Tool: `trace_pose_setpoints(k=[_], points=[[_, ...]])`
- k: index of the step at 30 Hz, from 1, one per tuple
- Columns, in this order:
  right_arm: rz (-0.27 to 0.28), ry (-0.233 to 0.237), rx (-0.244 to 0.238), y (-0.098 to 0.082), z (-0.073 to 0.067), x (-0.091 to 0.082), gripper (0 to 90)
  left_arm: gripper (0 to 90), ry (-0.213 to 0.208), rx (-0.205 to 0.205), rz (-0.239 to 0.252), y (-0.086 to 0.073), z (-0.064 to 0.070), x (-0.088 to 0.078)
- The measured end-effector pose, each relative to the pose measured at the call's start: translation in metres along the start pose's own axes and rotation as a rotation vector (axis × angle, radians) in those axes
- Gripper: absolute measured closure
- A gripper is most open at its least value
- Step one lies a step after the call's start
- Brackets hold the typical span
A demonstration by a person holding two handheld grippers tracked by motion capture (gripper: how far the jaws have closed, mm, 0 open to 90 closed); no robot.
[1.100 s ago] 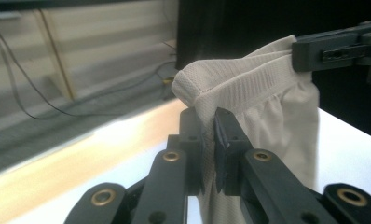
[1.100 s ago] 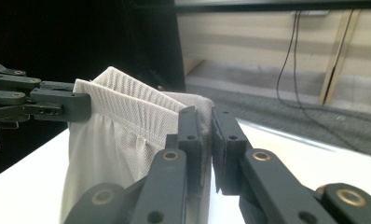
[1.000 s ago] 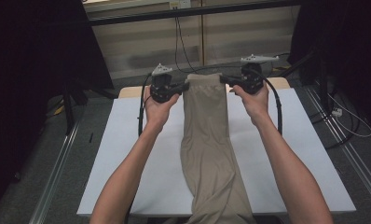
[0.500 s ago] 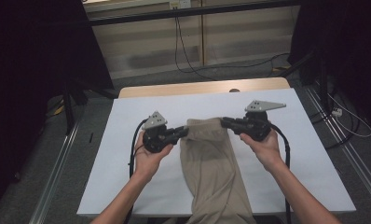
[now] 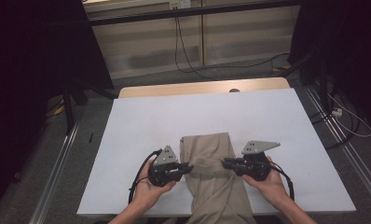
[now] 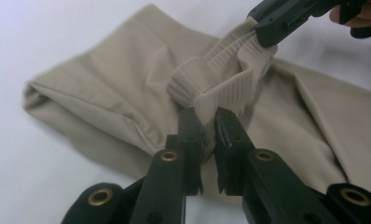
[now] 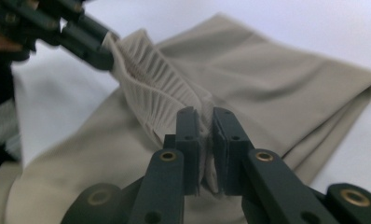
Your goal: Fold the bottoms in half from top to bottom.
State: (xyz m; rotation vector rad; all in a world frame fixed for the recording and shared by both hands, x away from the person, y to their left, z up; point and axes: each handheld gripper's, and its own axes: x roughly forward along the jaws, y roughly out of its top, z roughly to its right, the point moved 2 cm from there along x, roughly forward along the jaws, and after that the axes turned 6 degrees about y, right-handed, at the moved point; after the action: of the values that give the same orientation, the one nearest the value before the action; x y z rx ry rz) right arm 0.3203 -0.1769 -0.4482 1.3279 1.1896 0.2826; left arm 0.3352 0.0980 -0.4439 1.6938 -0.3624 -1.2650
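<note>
The tan trousers (image 5: 210, 161) lie folded over on the white counter (image 5: 141, 126). The left claw (image 5: 189, 167) and right claw (image 5: 224, 163) each clamp the ribbed waistband (image 6: 221, 79), stretched between them.

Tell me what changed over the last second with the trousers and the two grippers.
Both grippers, left gripper and right gripper, carried the ribbed waistband from the far edge of the table back toward the person, folding the trousers over onto themselves. Nothing was let go: each stays clamped on its end of the waistband. The white table cover has not moved.
</note>
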Motion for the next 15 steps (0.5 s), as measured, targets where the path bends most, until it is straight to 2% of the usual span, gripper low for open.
trace_pose_setpoints(k=[2,4,7,9,13,15], points=[[-0.033,0.020,-0.020,-0.009,-0.008,0.000,80.6,81.9,-0.012,-0.005,-0.014,-0.010,0.006,0.001],[-0.066,0.021,-0.030,-0.017,-0.014,0.000,80.5,81.5,-0.018,0.008,-0.037,-0.017,0.010,0.004],[-0.101,0.019,-0.040,-0.026,-0.020,0.001,80.5,80.8,-0.021,0.025,-0.048,-0.020,0.015,0.002],[-0.108,0.025,-0.051,-0.028,-0.023,-0.003,80.7,80.8,-0.033,0.015,-0.043,-0.020,0.018,-0.001],[-0.130,0.008,-0.081,-0.035,-0.029,-0.010,80.6,80.1,-0.060,0.056,-0.064,-0.023,0.030,-0.001],[-0.135,-0.004,-0.071,-0.038,-0.031,-0.012,77.4,77.4,-0.082,0.050,-0.076,-0.023,0.034,-0.002]])
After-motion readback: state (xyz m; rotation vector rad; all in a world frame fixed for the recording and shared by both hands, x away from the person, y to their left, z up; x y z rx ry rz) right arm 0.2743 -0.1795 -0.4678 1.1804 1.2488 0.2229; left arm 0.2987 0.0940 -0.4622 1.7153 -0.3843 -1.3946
